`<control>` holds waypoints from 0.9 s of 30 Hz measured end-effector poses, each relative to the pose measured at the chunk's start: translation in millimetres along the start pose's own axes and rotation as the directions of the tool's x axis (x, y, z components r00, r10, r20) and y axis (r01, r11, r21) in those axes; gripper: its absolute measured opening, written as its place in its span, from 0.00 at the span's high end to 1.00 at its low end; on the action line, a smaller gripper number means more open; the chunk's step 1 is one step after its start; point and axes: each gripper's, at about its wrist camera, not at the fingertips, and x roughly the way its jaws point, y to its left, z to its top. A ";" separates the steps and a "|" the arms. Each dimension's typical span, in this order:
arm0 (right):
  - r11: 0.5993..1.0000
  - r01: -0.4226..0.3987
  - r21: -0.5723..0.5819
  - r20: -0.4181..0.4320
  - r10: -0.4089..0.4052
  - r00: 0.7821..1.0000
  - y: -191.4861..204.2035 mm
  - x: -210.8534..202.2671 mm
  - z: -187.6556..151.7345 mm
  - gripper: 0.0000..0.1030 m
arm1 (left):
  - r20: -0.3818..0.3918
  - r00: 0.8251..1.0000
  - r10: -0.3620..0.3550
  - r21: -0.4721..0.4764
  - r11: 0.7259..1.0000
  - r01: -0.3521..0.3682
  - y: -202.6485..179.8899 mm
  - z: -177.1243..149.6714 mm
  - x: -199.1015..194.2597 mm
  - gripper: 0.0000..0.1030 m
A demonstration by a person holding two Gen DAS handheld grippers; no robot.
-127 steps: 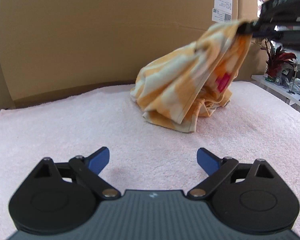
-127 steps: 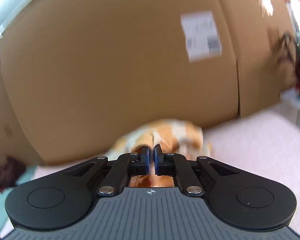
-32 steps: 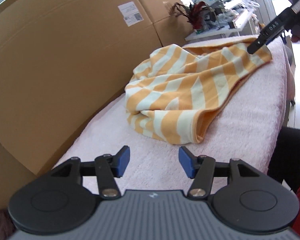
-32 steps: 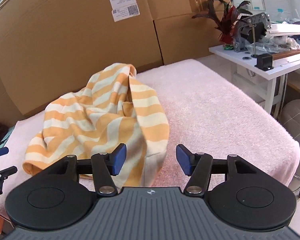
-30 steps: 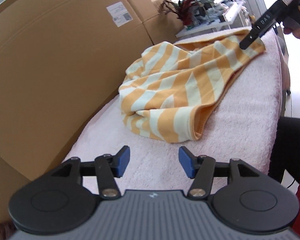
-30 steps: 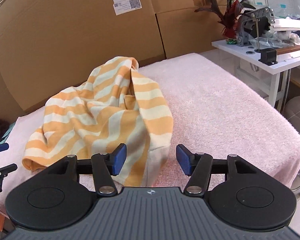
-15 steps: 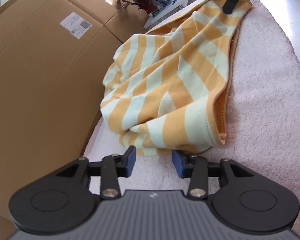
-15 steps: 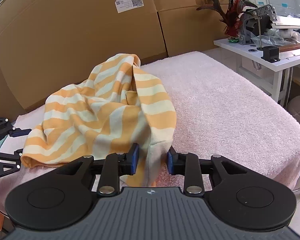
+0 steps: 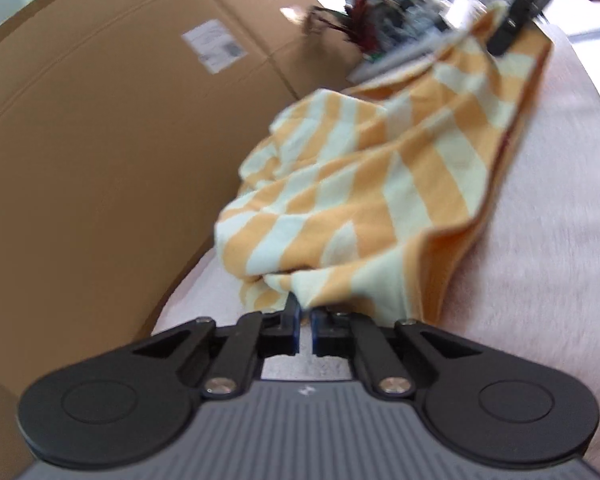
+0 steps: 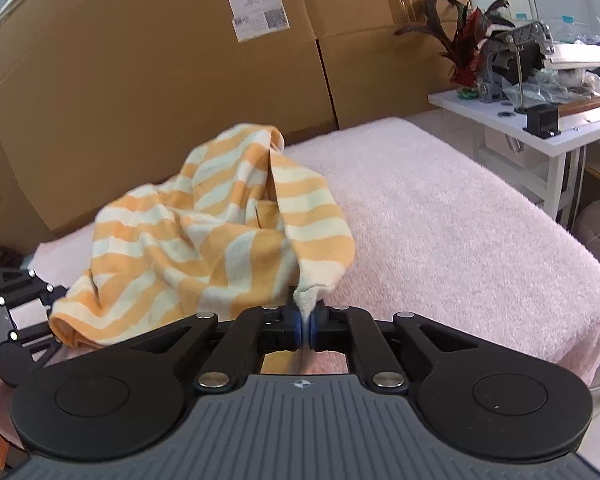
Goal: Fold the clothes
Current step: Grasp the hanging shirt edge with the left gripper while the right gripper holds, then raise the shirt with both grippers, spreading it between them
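The orange-and-cream striped garment [image 10: 220,236] lies crumpled, each gripper's jaws clamped on an edge: left gripper [image 9: 305,326], right gripper [image 10: 305,326].

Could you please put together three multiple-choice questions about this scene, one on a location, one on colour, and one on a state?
1. Where does the garment lie?
A. On the pink towel-covered table
B. On the white side table
C. Inside a cardboard box

2. What colours are the garment's stripes?
A. Blue and white
B. Orange and pale cream
C. Red and black

3. What is the right gripper doing?
A. Hanging open above the cloth
B. Shut on nothing
C. Shut on an edge of the garment

Answers:
1. A, the cloth rests on the pink pile surface in front of the cardboard boxes.
2. B, orange and cream bands run across it in both views.
3. C, a cream fold is pinched between its blue pads; the left gripper likewise clamps an edge.
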 end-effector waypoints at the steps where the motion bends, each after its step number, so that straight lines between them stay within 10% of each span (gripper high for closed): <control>1: 0.999 -0.040 0.015 0.027 0.040 0.999 0.4 -4.6 9.0 0.96 | 0.033 0.999 0.023 -0.090 0.996 -0.020 12.0 3.9 -7.5 0.97; 5: 0.978 -0.203 0.053 0.138 0.194 0.971 11.1 -18.9 57.7 0.96 | 0.151 0.981 0.123 -0.372 0.926 -0.059 65.2 22.2 -39.9 0.98; 11: 0.938 -0.347 0.026 0.293 0.324 0.899 44.6 -43.1 134.0 0.96 | 0.287 0.907 0.309 -0.566 0.818 -0.099 150.7 49.2 -108.7 1.00; 13: 0.937 -0.348 0.016 0.302 0.327 0.895 53.5 -46.0 144.8 0.95 | 0.293 0.888 0.354 -0.541 0.828 -0.151 159.6 54.4 -123.3 1.00; 16: 0.936 -0.351 0.001 0.317 0.332 0.888 66.9 -50.4 161.1 0.95 | 0.261 0.910 0.322 -0.466 0.867 -0.174 148.6 50.1 -124.7 0.91; 22: 0.942 -0.335 -0.014 0.329 0.321 0.888 76.9 -51.8 167.9 0.95 | 0.147 0.989 0.023 -0.246 0.969 0.014 52.0 24.8 -73.4 0.69; 27: 0.939 -0.343 -0.039 0.339 0.335 0.879 85.4 -59.3 172.3 0.95 | 0.132 0.987 0.091 -0.022 0.996 -0.089 -28.3 30.6 -29.3 0.64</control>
